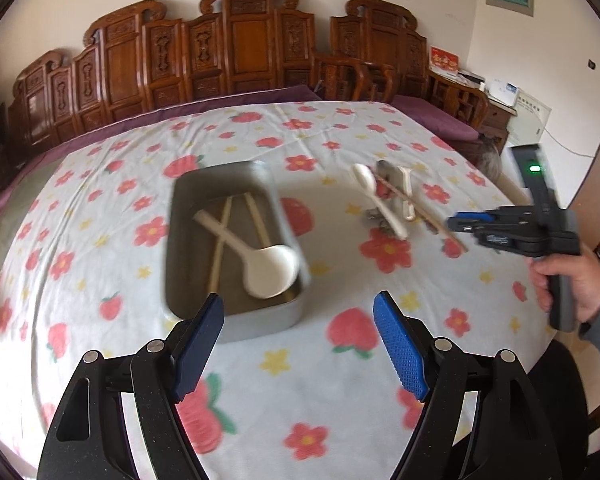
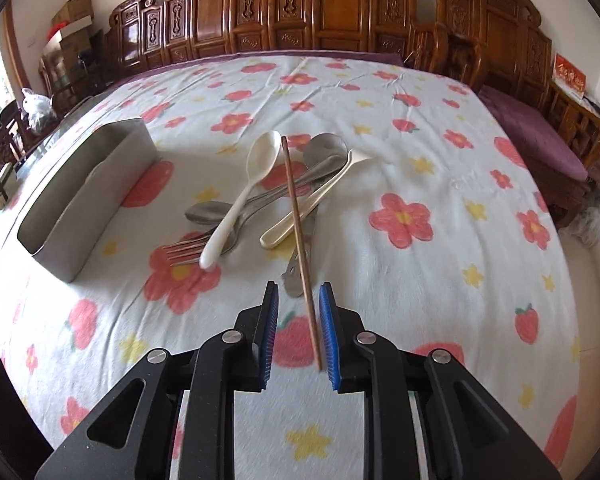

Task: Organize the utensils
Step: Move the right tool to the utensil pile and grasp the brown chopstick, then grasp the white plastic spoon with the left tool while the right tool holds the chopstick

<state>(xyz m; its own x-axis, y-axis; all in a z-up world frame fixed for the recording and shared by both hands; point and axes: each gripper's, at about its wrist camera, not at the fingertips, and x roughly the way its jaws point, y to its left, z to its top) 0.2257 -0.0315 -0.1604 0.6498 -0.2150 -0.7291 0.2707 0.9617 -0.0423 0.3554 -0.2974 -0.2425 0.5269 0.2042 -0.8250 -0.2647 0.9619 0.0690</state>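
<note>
A metal tray [image 1: 180, 208] on the flowered cloth holds a white spoon [image 1: 268, 268] and two chopsticks [image 1: 220, 248]; it also shows in the right wrist view [image 2: 80, 200] at left. My left gripper [image 1: 300, 344] is open and empty, just in front of the tray. To the right lies a pile of utensils: two white spoons [image 2: 244, 200], metal spoons [image 2: 324, 148], a fork [image 2: 184, 252] and a wooden chopstick [image 2: 296, 220]. My right gripper [image 2: 298, 332] is partly open, its pads either side of the chopstick's near end, which rests against the right pad. It also shows in the left wrist view [image 1: 456, 224].
The table is covered by a white cloth with red flowers [image 2: 404, 220]. Carved wooden chairs [image 2: 340, 8] line the far edge, with a purple cushion [image 2: 532, 132] at right. A hand [image 1: 568, 284] holds the right gripper's handle.
</note>
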